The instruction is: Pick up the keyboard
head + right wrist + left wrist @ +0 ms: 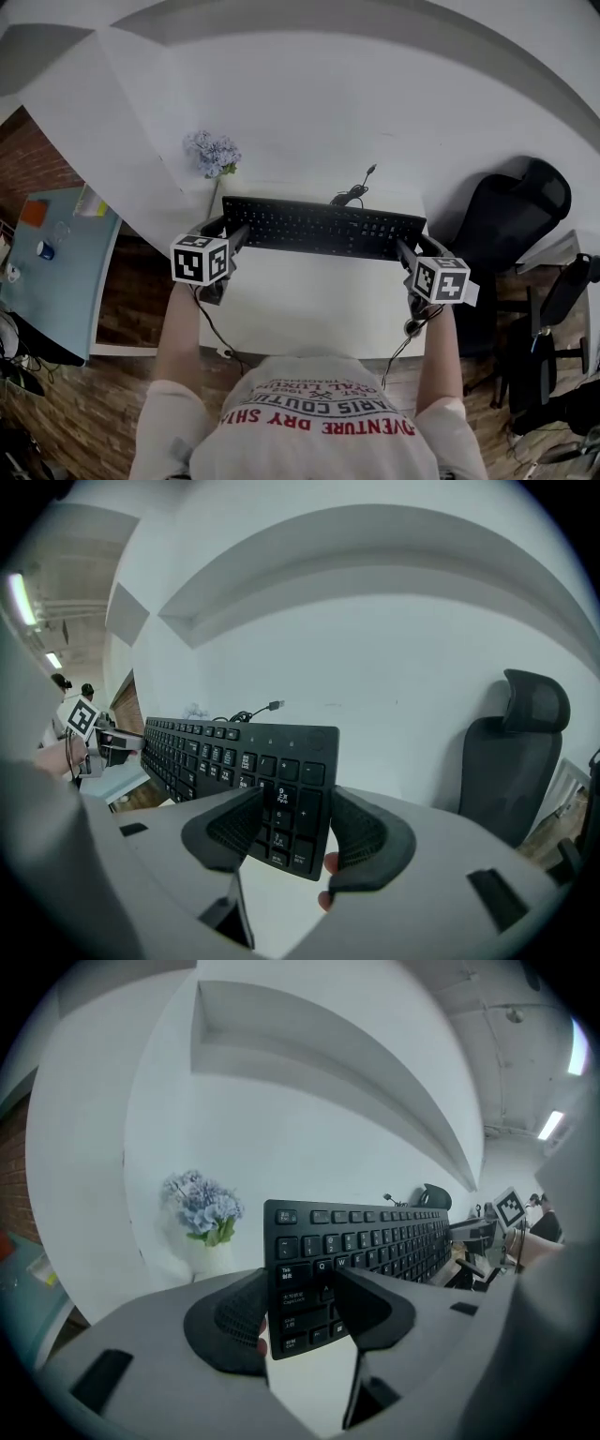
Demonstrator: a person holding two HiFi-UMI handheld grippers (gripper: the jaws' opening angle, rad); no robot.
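Jaws of the left gripper and right gripper are clamped wide on opposite short ends of the keyboard, which is held above the desk. It is judged light, stiff and smooth-edged; end grips are favoured.

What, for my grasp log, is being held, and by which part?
The black keyboard, by both short ends: the left gripper clamps its left end, the right gripper its number-pad end.
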